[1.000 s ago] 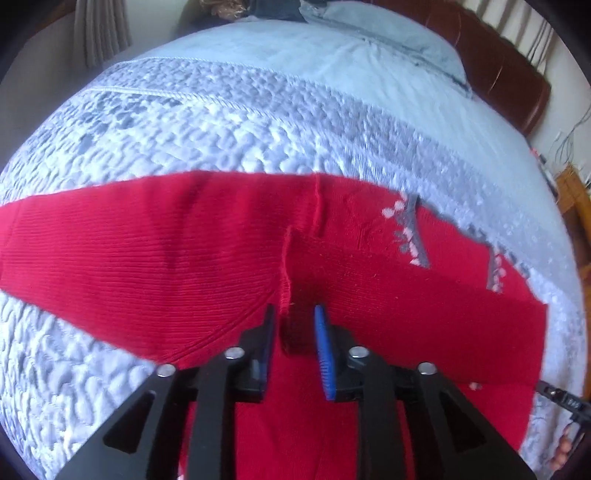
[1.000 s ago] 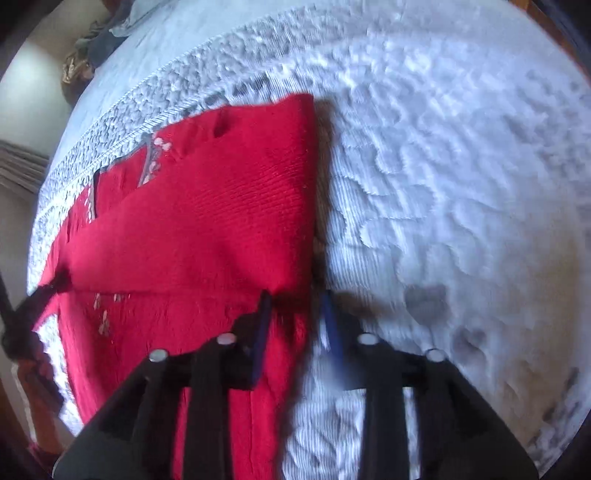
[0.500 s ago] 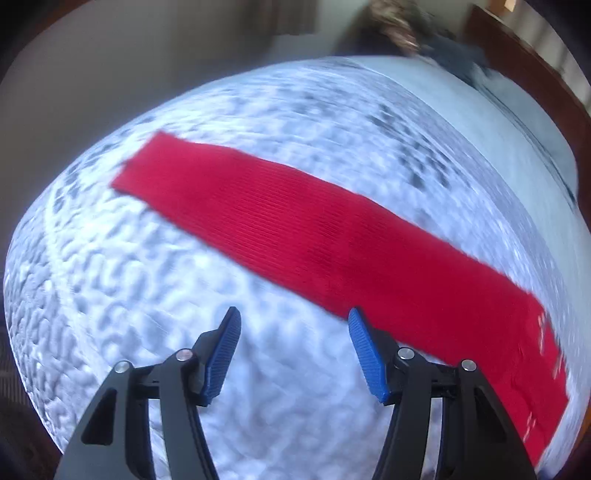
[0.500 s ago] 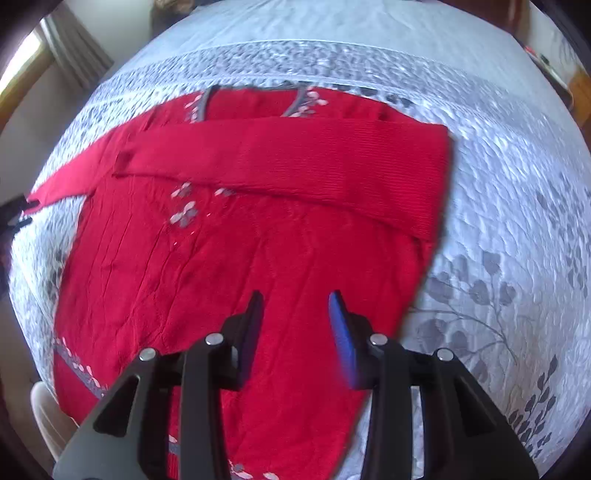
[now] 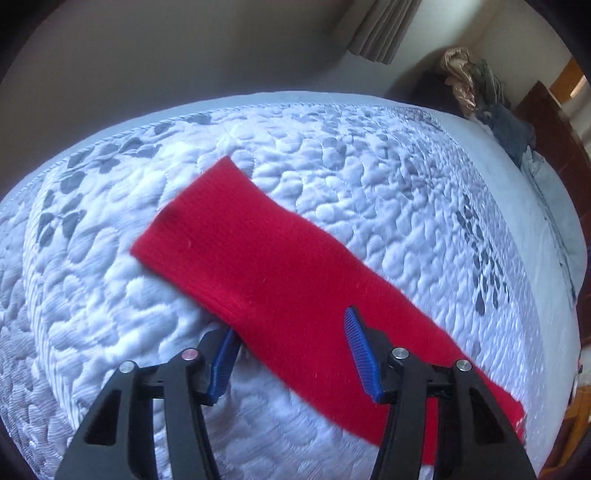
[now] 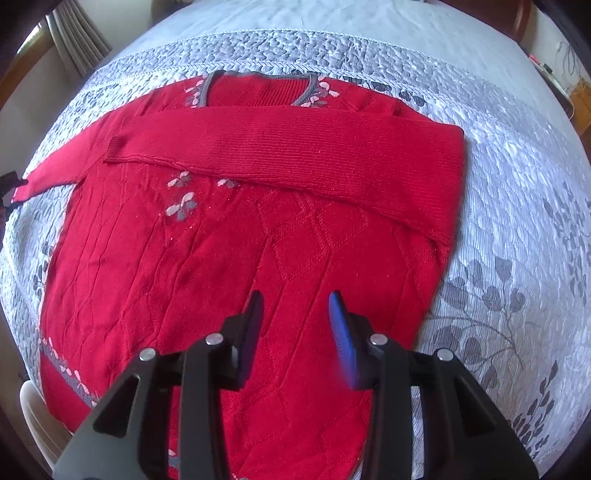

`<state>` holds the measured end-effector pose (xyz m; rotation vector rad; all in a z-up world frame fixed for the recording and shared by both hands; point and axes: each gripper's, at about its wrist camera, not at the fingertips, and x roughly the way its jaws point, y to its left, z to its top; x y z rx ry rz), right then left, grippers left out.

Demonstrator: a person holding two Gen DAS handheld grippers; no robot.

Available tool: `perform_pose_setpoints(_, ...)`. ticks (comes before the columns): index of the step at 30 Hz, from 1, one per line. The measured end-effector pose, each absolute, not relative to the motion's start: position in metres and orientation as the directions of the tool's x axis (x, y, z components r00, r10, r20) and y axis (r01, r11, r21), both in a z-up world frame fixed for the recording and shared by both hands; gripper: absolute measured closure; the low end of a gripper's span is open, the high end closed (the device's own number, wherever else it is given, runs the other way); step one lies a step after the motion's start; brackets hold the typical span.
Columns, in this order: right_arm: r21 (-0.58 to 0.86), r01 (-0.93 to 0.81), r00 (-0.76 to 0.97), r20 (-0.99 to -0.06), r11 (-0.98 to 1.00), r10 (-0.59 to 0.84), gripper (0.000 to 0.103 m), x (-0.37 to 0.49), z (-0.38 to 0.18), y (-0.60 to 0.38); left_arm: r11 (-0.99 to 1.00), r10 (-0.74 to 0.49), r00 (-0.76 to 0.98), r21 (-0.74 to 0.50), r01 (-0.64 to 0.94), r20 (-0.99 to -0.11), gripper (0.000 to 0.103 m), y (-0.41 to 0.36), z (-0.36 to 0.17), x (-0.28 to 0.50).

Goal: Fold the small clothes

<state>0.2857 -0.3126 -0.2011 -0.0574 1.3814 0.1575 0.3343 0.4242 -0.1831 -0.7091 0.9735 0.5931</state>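
Working over a bed with a quilted white leaf-print bedspread; curtains behind. Red sweater lies flat, one sleeve outstretched. My left tongs, just closing slightly, straddle it unpinched; right tongs gape empty.

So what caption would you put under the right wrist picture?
Open right gripper above a red sweater on a quilted bedspread, one sleeve folded across its chest.

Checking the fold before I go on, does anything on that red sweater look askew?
One thing: the red sweater has one sleeve folded across the chest, but the other sleeve lies stretched out on the quilt, so the fold is lopsided. No damage shows.
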Motion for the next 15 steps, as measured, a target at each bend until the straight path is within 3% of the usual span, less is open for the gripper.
perform_pose_setpoints(1, 0.053, -0.145, 0.178, -0.981, 0.988, 0.079, 0.066, 0.286, -0.202, -0.312, 0.628, 0.137, 0.443, -0.268, -0.73, -0.886, 0.05, 0.429, -0.184, 0.336)
perform_pose_setpoints(5, 0.051, -0.151, 0.175, -0.981, 0.987, 0.078, 0.066, 0.284, -0.207, -0.31, 0.622, 0.157, 0.441, -0.258, -0.739, -0.884, 0.085, 0.434, -0.186, 0.345)
perform_pose_setpoints(8, 0.055, -0.153, 0.177, -0.981, 0.987, 0.082, 0.066, 0.283, -0.208, -0.31, 0.617, 0.158, 0.455, -0.272, -0.739, -0.877, 0.092, 0.435, -0.184, 0.345)
perform_pose_setpoints(15, 0.054, -0.15, 0.181, -0.98, 0.987, 0.082, 0.066, 0.279, -0.208, -0.315, 0.671, 0.214, 0.533, -0.273, -0.689, -0.818, 0.094, 0.411, -0.153, 0.338)
